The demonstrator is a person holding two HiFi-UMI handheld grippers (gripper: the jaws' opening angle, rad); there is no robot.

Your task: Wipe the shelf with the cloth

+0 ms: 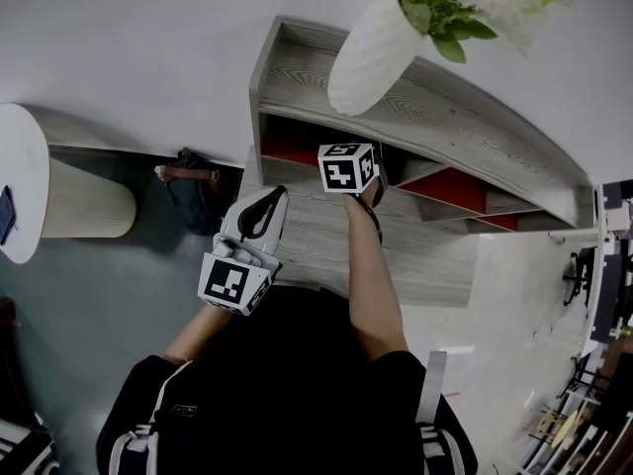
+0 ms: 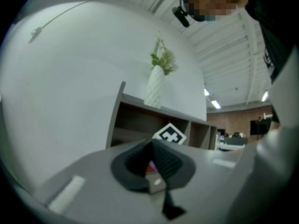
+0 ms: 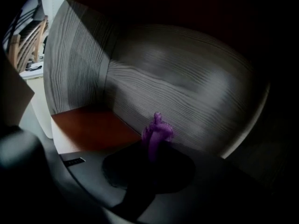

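The grey wooden shelf (image 1: 445,117) has red-floored compartments. My right gripper (image 1: 372,174), under its marker cube, reaches into the upper left compartment, so its tips are hidden in the head view. In the right gripper view it (image 3: 155,146) is shut on a purple cloth (image 3: 158,131), whose bunched end sticks out toward the grey wood back wall (image 3: 187,92), just above the red compartment floor (image 3: 91,127). My left gripper (image 1: 275,198) hangs back over the lower shelf board, jaws together and holding nothing. Its own view looks at the shelf (image 2: 140,120) from outside, past the shut jaws (image 2: 156,174).
A white ribbed vase (image 1: 371,52) with green and white flowers stands on the shelf top. A dark bag (image 1: 193,194) lies on the floor left of the shelf, and a round white table (image 1: 20,181) is further left. Chairs and clutter fill the far right.
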